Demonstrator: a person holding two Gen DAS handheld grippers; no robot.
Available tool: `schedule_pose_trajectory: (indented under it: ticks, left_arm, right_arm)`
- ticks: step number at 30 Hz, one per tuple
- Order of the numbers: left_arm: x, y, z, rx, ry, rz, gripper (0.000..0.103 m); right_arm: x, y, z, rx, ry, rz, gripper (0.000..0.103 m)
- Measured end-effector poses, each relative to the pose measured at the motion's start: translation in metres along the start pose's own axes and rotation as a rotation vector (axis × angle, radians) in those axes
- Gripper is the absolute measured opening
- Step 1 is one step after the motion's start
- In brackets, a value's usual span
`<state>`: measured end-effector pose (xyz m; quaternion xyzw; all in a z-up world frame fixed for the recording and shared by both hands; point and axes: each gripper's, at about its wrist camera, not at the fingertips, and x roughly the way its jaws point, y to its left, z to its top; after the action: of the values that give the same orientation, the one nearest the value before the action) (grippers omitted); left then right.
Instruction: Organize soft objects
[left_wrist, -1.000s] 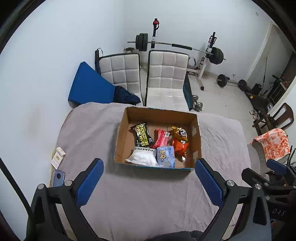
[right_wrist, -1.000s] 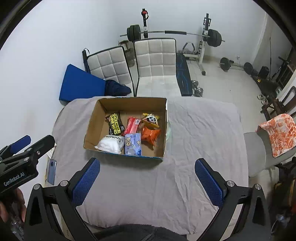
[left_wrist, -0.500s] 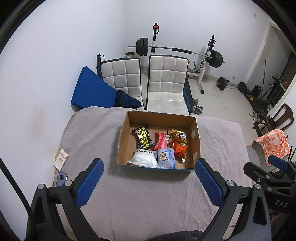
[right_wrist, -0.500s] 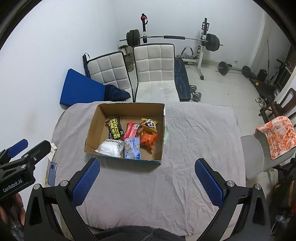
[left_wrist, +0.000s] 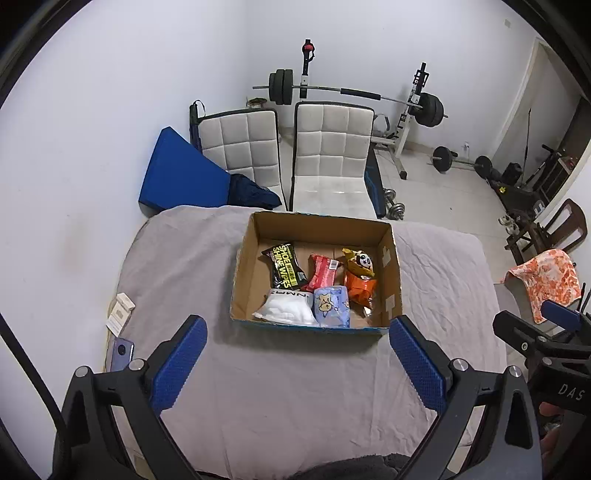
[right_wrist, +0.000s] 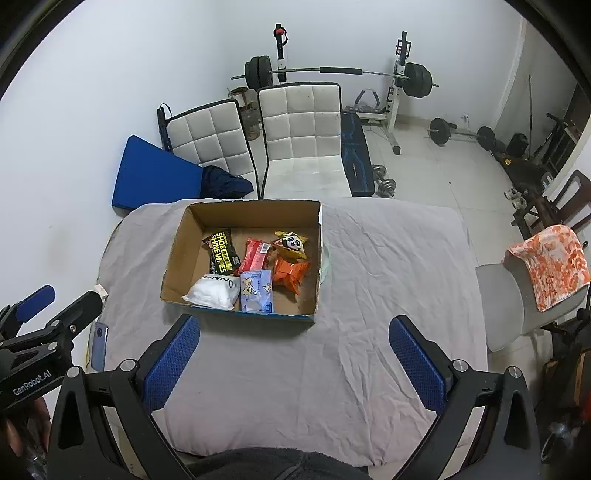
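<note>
A cardboard box (left_wrist: 391, 280) (right_wrist: 177, 254) stands on the grey-sheeted table (left_wrist: 295, 387) (right_wrist: 388, 266). Inside lie a black shoe-wipes pack (left_wrist: 285, 266) (right_wrist: 222, 254), a red packet (left_wrist: 322, 271) (right_wrist: 255, 254), a panda snack bag (left_wrist: 360, 261) (right_wrist: 291, 243), an orange bag (left_wrist: 360, 290) (right_wrist: 291, 274), a blue tissue pack (left_wrist: 331, 305) (right_wrist: 255, 291) and a white bag (left_wrist: 286, 312) (right_wrist: 214, 293). My left gripper (left_wrist: 297, 356) hovers open in front of the box. My right gripper (right_wrist: 293, 356) is open too, over bare sheet right of the box front. Both hold nothing.
A phone (left_wrist: 121, 354) (right_wrist: 98, 345) and a small white carton (left_wrist: 120, 312) lie at the table's left edge. Behind the table stand two white chairs (left_wrist: 328, 155), a blue mat (left_wrist: 177, 177) and a barbell rack (left_wrist: 354, 96). A chair with an orange cloth (right_wrist: 550, 266) is at right.
Both grippers have drawn back and up from the box, which now looks smaller and farther. The box contents have not moved, and both stay open.
</note>
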<state>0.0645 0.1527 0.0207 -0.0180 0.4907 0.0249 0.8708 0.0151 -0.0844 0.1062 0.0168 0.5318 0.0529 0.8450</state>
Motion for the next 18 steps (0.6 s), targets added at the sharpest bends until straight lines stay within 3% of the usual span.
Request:
schedule_pose_trajectory:
  ticks: [18]
  left_arm:
    - [0.0038, -0.0007, 0.0011, 0.004, 0.001, 0.009, 0.101]
  right_arm:
    - [0.0075, -0.0064, -0.0042, 0.008, 0.011, -0.024, 0.103]
